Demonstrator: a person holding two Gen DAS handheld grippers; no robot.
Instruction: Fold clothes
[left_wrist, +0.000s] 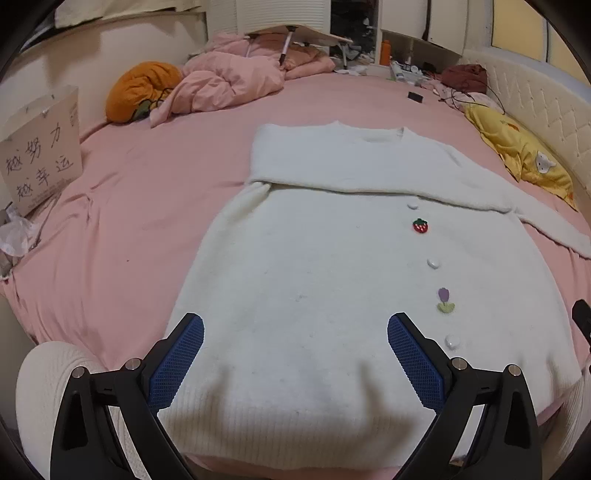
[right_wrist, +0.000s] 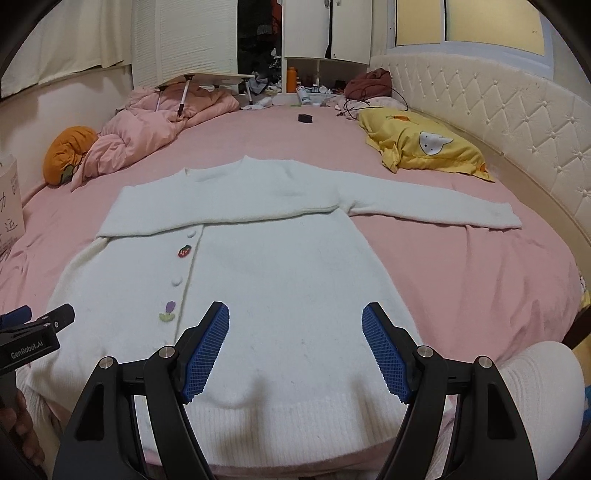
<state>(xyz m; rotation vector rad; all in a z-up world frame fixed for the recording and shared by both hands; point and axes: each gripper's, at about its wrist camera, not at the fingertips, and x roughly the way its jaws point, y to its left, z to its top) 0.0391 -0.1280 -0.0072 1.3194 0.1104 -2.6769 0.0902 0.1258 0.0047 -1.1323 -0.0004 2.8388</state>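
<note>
A white cardigan (right_wrist: 266, 266) lies flat on the pink bed (right_wrist: 480, 280), one sleeve folded across its chest. The right gripper (right_wrist: 295, 325) hovers above its hem, blue fingers (right_wrist: 210, 347) spread wide apart.

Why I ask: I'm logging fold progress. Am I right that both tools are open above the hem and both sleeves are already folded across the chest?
Not quite. Only one sleeve lies folded across the cardigan; the other sleeve is stretched out on the pink bed, as the right wrist view shows. The left tool and right tool are open above the hem.
</note>
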